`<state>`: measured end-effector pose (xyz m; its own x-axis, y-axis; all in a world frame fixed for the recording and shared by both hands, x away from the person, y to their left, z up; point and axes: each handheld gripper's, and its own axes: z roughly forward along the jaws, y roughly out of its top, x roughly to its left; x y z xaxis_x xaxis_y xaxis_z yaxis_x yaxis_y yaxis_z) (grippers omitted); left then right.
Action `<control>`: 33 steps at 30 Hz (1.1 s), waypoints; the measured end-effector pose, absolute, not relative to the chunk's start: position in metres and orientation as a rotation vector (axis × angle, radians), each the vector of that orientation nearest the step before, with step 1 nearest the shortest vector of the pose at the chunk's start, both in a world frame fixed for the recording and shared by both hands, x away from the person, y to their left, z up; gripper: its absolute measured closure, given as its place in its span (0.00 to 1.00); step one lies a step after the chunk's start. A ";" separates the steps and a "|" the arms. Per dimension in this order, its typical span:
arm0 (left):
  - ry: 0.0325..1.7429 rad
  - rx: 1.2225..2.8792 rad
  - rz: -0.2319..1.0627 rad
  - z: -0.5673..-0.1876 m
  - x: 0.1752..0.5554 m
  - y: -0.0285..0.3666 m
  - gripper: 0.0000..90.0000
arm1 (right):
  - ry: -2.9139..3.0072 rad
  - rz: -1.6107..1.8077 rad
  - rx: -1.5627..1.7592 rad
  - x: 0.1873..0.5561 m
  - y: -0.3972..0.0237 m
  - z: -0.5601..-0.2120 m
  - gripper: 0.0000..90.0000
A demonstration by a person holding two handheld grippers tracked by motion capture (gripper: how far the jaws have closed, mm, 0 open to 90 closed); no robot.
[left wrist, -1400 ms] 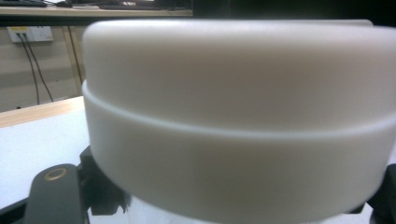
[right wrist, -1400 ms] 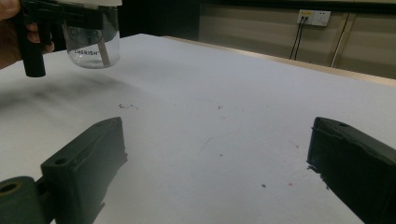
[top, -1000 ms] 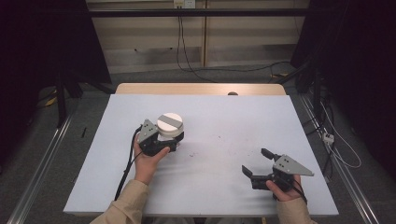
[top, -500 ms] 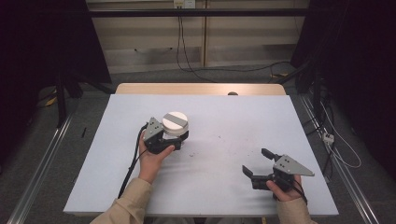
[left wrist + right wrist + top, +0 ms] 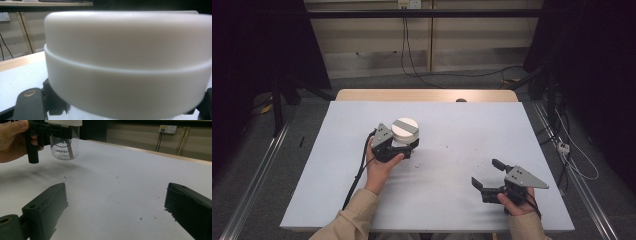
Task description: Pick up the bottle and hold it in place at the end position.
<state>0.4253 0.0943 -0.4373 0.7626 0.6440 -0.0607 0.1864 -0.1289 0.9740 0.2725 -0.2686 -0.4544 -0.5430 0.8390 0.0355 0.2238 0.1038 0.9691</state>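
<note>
A clear glass jar [image 5: 64, 146] with a white lid [image 5: 404, 128] was held in the left gripper [image 5: 398, 148], whose jaws were pinched together below the lid; in the left gripper view the lid [image 5: 130, 62] loomed directly above the jaws. The jar was carried near the middle of the white table [image 5: 337, 200], left of centre. In the right gripper view its base appeared to hang just above the table surface [image 5: 130, 177] with a shadow beneath, though contact could not be excluded.

Compared with the high views taken one second and half a second before, the jar and the left gripper were displaced slightly toward the right and toward the person, and the lid was seen at a somewhat changed tilt. The grip itself was unchanged: the jaws were kept pressed on the jar throughout. The right gripper [image 5: 490, 174] was left where it had been, near the front right of the table, its jaws spread wide with nothing between them, as seen also in the right gripper view [image 5: 116, 207].

The change was judged to mean that the jar was being brought, in a secure one-sided hold, toward the waiting right gripper. A lid removal or a handover was considered the likely next step. The lid was still seated on the jar, so that step was not yet begun.
</note>
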 end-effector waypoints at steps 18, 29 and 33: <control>0.662 1.697 0.437 -0.440 0.430 0.087 0.21 | 1.845 1.461 1.031 0.273 -0.268 -0.455 0.04; 0.651 1.702 0.423 -0.440 0.434 0.080 0.21 | 1.848 1.460 1.032 0.272 -0.269 -0.455 0.04; 0.641 1.703 0.418 -0.439 0.436 0.076 0.21 | 1.844 1.460 1.037 0.272 -0.269 -0.455 0.04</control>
<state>0.4355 0.0756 -0.4390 0.7829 0.6188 -0.0642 0.1902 -0.1399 0.9717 0.2720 -0.2692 -0.4546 -0.5418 0.8398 0.0343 0.2257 0.1061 0.9684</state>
